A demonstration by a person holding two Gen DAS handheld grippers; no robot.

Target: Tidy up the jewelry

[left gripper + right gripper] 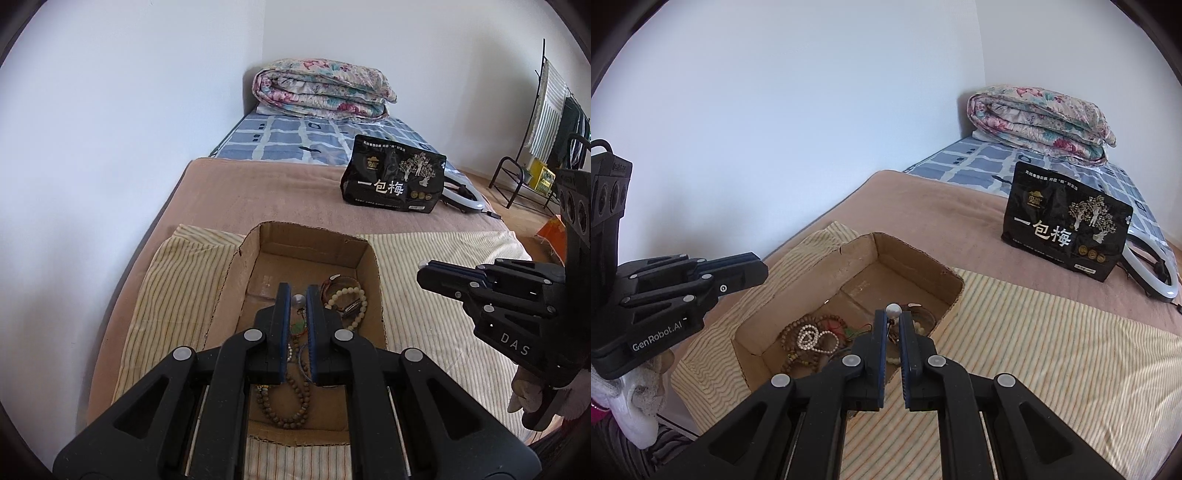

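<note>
We hold both grippers over the cardboard box (pixel 258 258), centre-low in both views, sitting on striped cloth (pixel 1034 332) on the bed. The jewelry is all inside the box: brown bead strand (pixel 291 410) at the bottom edge, pale bead bracelet (pixel 351 299) and a watch-like band toward the right wall; in the right wrist view a white pearl strand (pixel 812 338) lies centre-left.

Left gripper (pixel 297 295): jaws nearly closed, nothing gripped that we can see; the small pale ball (pixel 297 300) at its tips looks like part of the tool. Right gripper (pixel 893 317): the same, near-closed and empty.

Step, as we judge it: start of sorting, approach to the box, nothing picked yet. The next move calls for opening one gripper, coming down on a single strand, likely the pearl one, and lifting it clear of the tangle. The black snack bag (pixel 1067 229) is well apart.
</note>
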